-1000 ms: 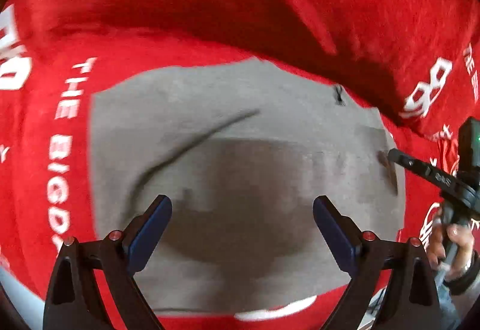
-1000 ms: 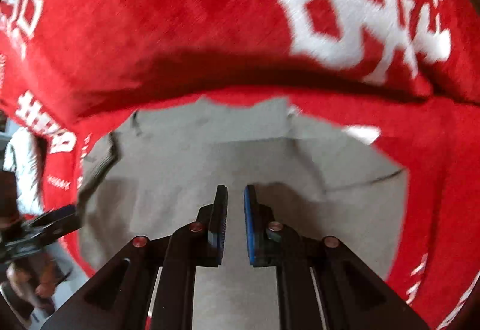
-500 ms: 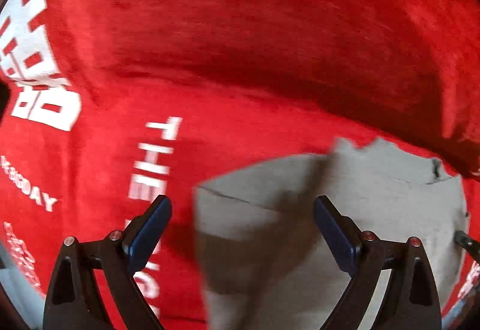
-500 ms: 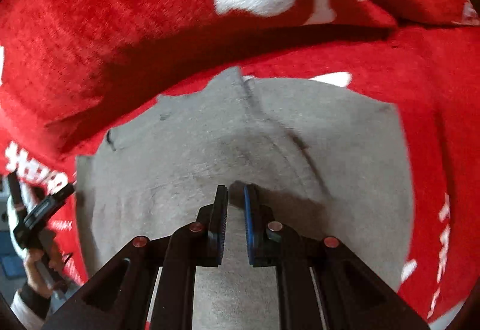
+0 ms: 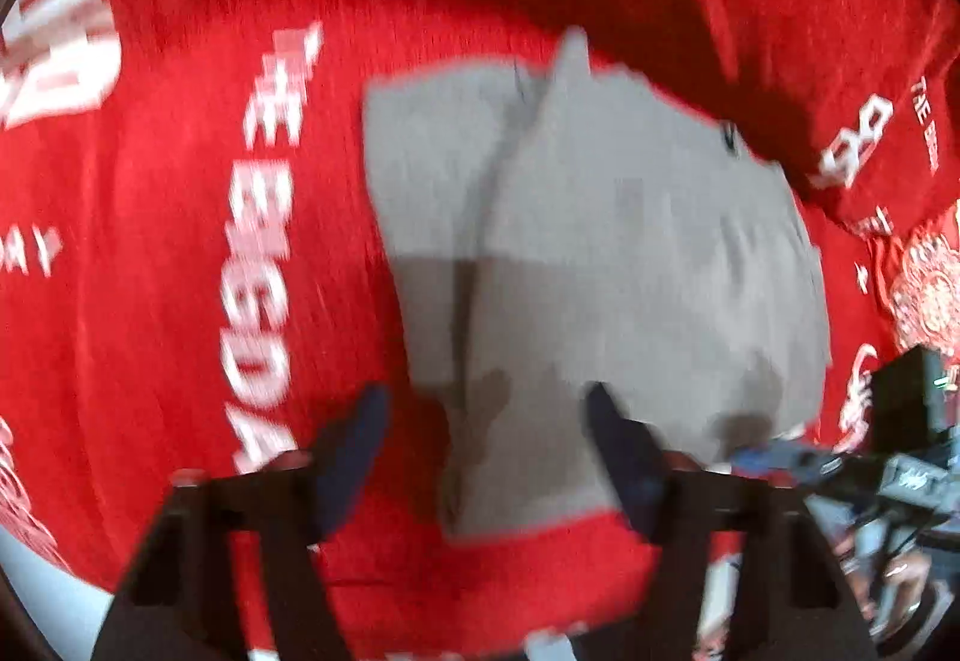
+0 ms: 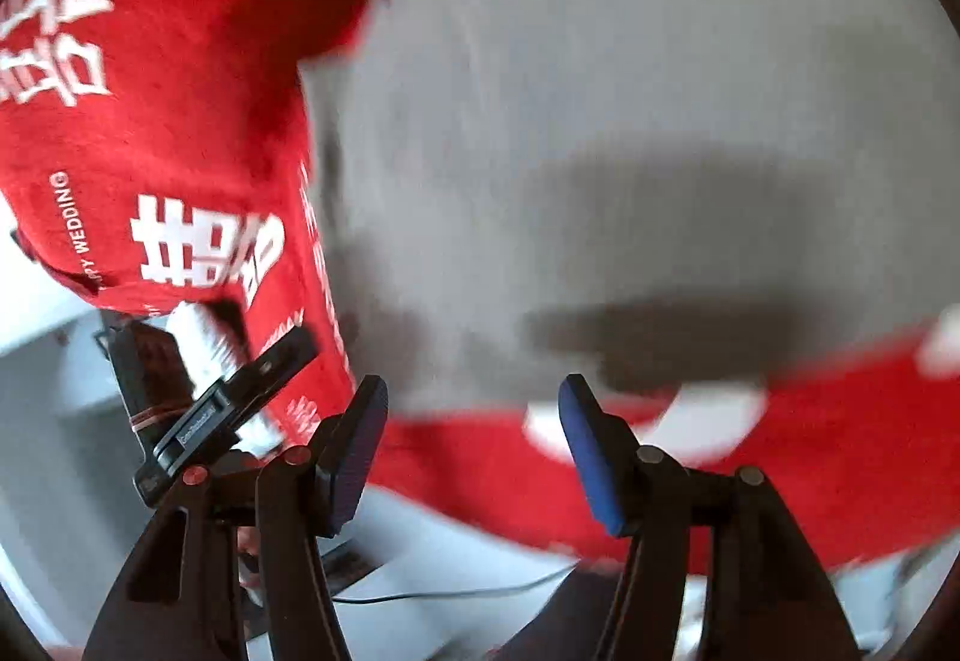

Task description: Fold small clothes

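Grey garment [image 5: 630, 253] spread flat on red printed cloth [image 5: 180, 271], one side folded over, creased lengthwise.

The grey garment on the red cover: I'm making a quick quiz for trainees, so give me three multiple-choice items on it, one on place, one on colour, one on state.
1. Where does the grey garment lie?
A. on the red cover
B. on a bare floor
C. in a basket

2. What colour is the lettering on the cover?
A. black
B. white
C. yellow

3. How does the garment lie?
A. rolled into a ball
B. hanging from a hook
C. flat, with one layer folded over another

Answers: 1 A, red cloth borders the garment in both views. 2 B, the printed words show white. 3 C, a layer edge runs down the flat cloth in the left wrist view.
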